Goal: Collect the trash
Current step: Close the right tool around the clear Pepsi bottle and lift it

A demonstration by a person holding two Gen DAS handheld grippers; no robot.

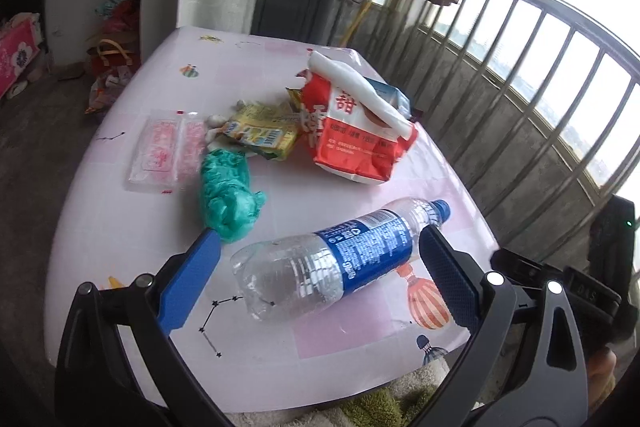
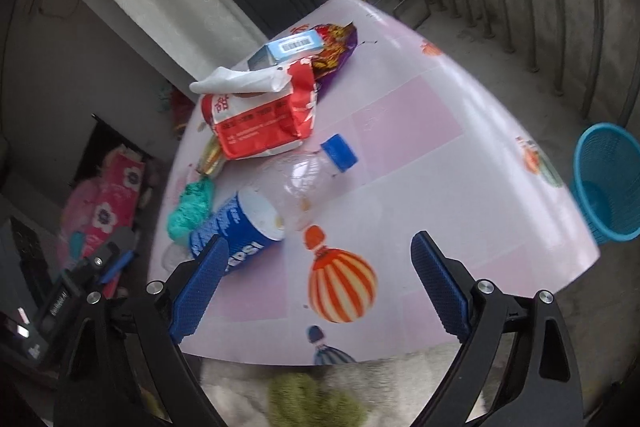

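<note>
A clear plastic bottle with a blue label and blue cap lies on its side on the pink table. My left gripper is open just above it, one blue finger on each side, pads not touching. In the right wrist view the same bottle lies left of centre. My right gripper is open over the table's near edge, its left fingertip in front of the label and nothing between its fingers. A blue mesh waste basket stands on the floor to the right.
Beyond the bottle lie a crumpled green bag, a yellow wrapper, a pink packet and a red-white snack bag with a white tissue on top. A blue-white box and purple bag lie farther back. A railing runs along the right.
</note>
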